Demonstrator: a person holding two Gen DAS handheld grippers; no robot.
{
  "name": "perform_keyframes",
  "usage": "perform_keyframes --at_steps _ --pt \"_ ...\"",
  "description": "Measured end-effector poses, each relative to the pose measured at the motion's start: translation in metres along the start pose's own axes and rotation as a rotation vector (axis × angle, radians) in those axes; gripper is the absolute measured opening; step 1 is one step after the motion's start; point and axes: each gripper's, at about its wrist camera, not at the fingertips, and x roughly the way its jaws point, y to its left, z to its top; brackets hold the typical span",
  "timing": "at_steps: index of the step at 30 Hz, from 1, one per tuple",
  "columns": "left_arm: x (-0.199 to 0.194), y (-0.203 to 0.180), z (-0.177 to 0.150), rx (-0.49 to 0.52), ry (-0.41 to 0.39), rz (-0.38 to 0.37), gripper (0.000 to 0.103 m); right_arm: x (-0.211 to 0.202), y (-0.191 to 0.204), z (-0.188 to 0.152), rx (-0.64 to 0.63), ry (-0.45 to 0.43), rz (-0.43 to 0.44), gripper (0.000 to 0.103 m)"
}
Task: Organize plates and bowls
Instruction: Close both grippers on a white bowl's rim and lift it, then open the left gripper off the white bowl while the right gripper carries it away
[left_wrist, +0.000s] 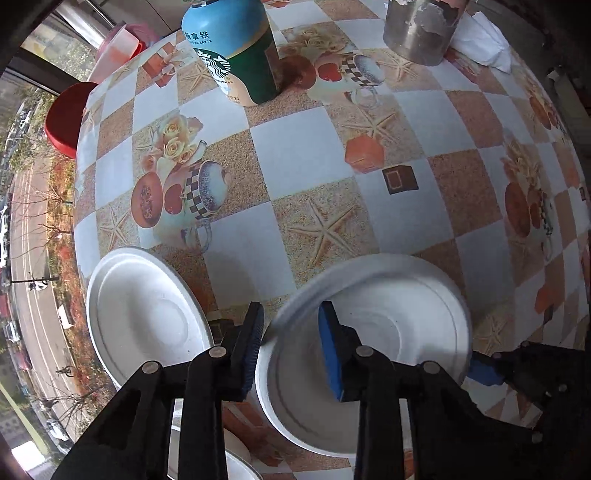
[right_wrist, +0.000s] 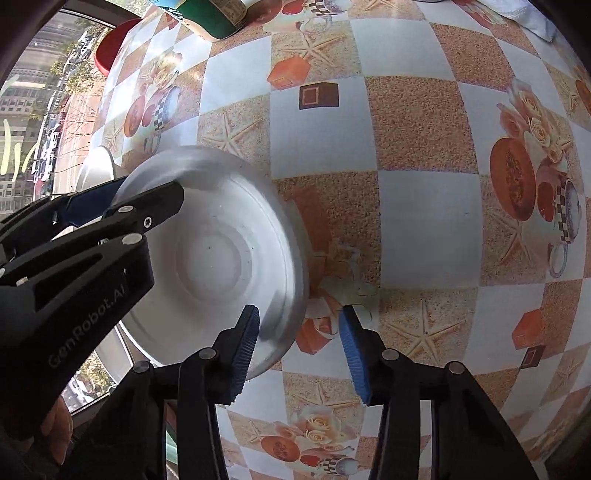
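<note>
A white plate (left_wrist: 388, 332) lies on the patterned tablecloth (left_wrist: 295, 158), blurred and slightly tilted. My left gripper (left_wrist: 293, 347) points down over its near rim, one pad inside the plate and one outside. In the right wrist view the left gripper (right_wrist: 153, 188) clamps that plate (right_wrist: 214, 258) at its far-left rim. My right gripper (right_wrist: 299, 350) straddles the plate's near-right rim with its jaws apart; the right pad stands clear of it. A second white plate (left_wrist: 140, 317) rests to the left, close to the table edge.
A blue and green Starbucks bottle (left_wrist: 236, 55), a metal can (left_wrist: 421, 29) and a white cloth (left_wrist: 480, 37) stand at the far side. A red stool (left_wrist: 66, 118) and a window lie beyond the table's left edge. More white ware (left_wrist: 236, 465) shows below the left gripper.
</note>
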Motion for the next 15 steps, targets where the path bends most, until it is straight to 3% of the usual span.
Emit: perform_keyframes --at_steps 3,7,15 --pt "0.004 -0.004 -0.007 -0.005 0.017 -0.015 0.027 0.003 -0.009 -0.003 0.016 0.016 0.016 0.022" --pt "0.005 -0.021 -0.021 0.028 0.024 0.002 0.027 0.000 -0.018 -0.012 -0.025 0.006 -0.013 0.022" --pt "0.006 -0.075 -0.062 0.089 0.025 -0.048 0.027 -0.011 -0.053 -0.060 -0.083 0.010 -0.095 0.022"
